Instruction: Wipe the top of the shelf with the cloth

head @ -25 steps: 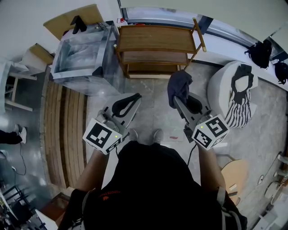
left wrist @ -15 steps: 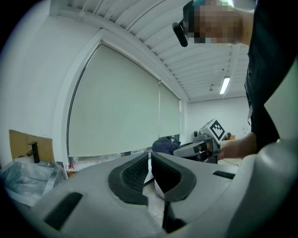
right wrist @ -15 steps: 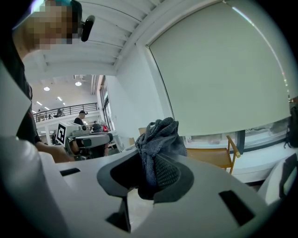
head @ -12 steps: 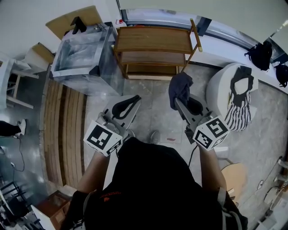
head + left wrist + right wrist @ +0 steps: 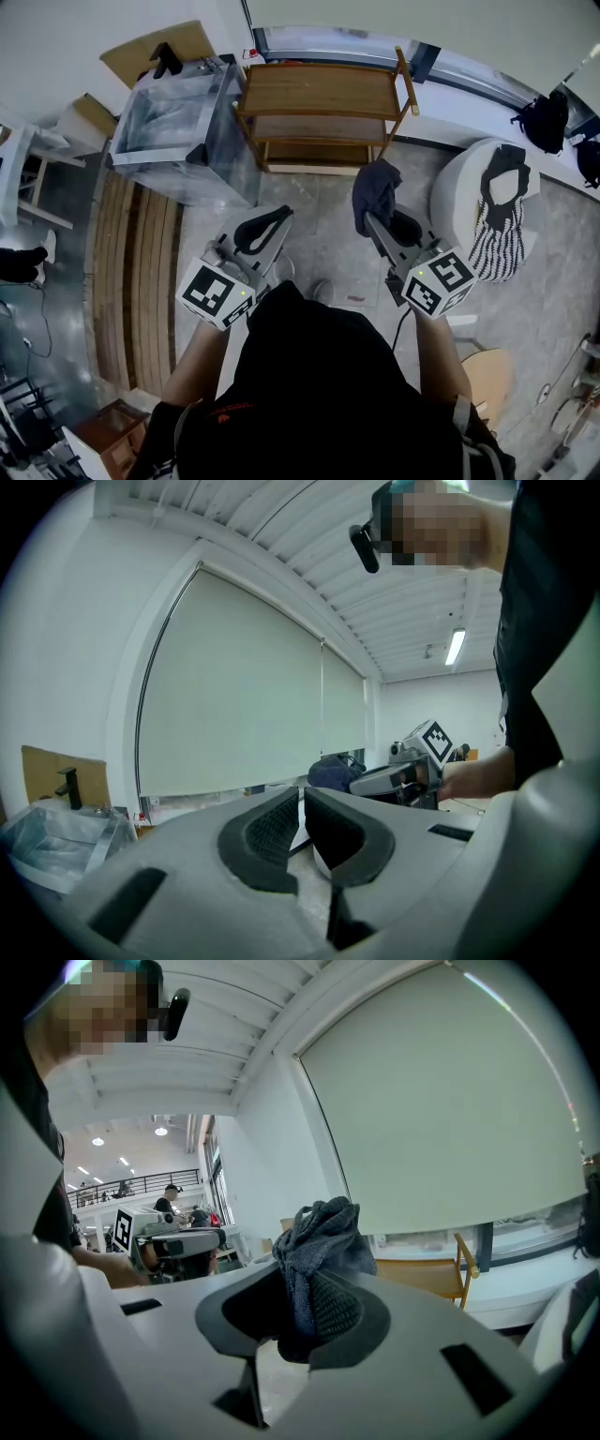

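Note:
A wooden shelf (image 5: 323,89) with a bare brown top stands against the far wall in the head view; its corner post also shows as the shelf (image 5: 441,1269) in the right gripper view. My right gripper (image 5: 373,217) is shut on a dark grey-blue cloth (image 5: 375,190), held in the air short of the shelf. The cloth (image 5: 319,1241) bunches up between the right gripper (image 5: 305,1312) pads. My left gripper (image 5: 272,219) hovers to the left at similar height, its jaws closed with nothing between them. The left gripper (image 5: 300,817) pads nearly touch.
A clear plastic box (image 5: 173,127) sits left of the shelf. A white round stool (image 5: 473,187) with striped fabric stands at right, with black bags (image 5: 547,112) beyond it. Wooden floor planks (image 5: 136,272) run along the left. My feet stand on grey floor between the grippers.
The view has shifted slightly; both grippers and the cloth have edged a little forward toward the shelf. Both grips are unchanged.

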The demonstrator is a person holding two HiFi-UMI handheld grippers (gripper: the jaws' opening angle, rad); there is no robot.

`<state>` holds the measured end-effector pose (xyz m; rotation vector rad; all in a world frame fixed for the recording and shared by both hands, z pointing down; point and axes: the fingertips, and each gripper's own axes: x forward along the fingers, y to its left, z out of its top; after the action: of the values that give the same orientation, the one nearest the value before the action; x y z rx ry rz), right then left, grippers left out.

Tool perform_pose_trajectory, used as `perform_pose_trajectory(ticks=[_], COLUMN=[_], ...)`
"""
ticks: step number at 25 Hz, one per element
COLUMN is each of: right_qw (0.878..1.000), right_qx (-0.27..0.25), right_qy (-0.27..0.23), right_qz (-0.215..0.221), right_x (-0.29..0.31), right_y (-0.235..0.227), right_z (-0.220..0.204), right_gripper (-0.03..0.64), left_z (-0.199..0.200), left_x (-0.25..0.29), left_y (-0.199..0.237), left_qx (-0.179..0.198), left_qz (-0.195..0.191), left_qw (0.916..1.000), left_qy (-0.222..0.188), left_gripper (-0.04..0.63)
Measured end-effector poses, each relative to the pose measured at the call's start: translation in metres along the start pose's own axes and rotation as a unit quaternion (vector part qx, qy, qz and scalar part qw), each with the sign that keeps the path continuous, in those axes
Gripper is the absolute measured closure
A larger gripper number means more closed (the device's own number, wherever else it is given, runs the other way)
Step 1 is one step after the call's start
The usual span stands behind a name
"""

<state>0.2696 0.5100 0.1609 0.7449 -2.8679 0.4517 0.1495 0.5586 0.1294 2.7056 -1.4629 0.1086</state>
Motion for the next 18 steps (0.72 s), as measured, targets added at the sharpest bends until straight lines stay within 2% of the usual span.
perform_pose_trajectory(ticks=[18], right_qw=[1.000], right_qx=[0.000], right_qy=[0.010], right_qz=[-0.002], right_x=[0.025], right_y=[-0.045], right_z=[0.007], right_gripper=[0.531], left_z=[-0.004], left_x=[0.044], left_y=[0.029], left_qx=[-0.004], left_qz=[0.001], left_qw=[1.0000], left_qy=[0.001], left_gripper=[0.561])
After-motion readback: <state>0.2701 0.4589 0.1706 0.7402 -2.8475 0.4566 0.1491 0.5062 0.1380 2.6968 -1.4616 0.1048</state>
